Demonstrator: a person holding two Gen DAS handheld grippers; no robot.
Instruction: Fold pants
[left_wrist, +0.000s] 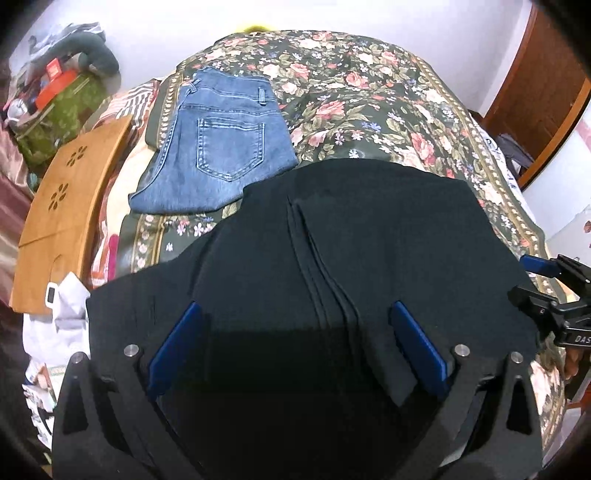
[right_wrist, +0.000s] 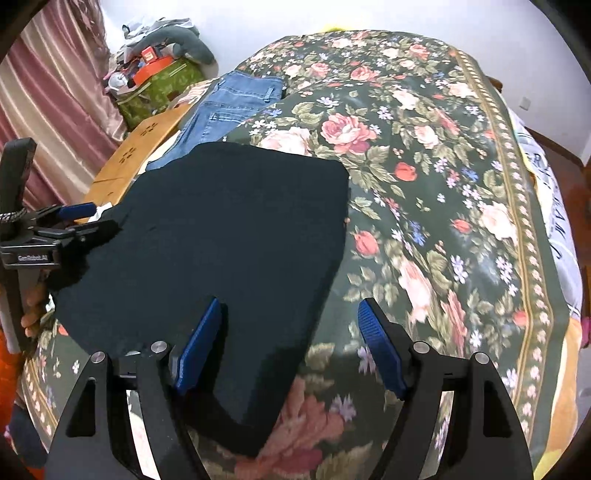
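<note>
Black pants (left_wrist: 351, 240) spread flat on the flowered bed (right_wrist: 424, 166), near edge under both released tools: left hand-held gripper (left_wrist: 295, 332) over mid-cloth, right hand-held gripper (right_wrist: 291, 328) straddling the corner. Folded jeans (left_wrist: 225, 147) fully visible only from the left; bare quilt rightward.

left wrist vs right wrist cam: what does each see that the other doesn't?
Only the left wrist view shows the brown wooden door, the back pocket of the folded blue denim jeans, and the stacked fold lines running down the black pants.

Only the right wrist view shows the pink striped curtain and the near corner of the pants between the open right gripper.

Both share the floral bedspread, the pants, the jeans, the carved wooden board, and the open left gripper.
</note>
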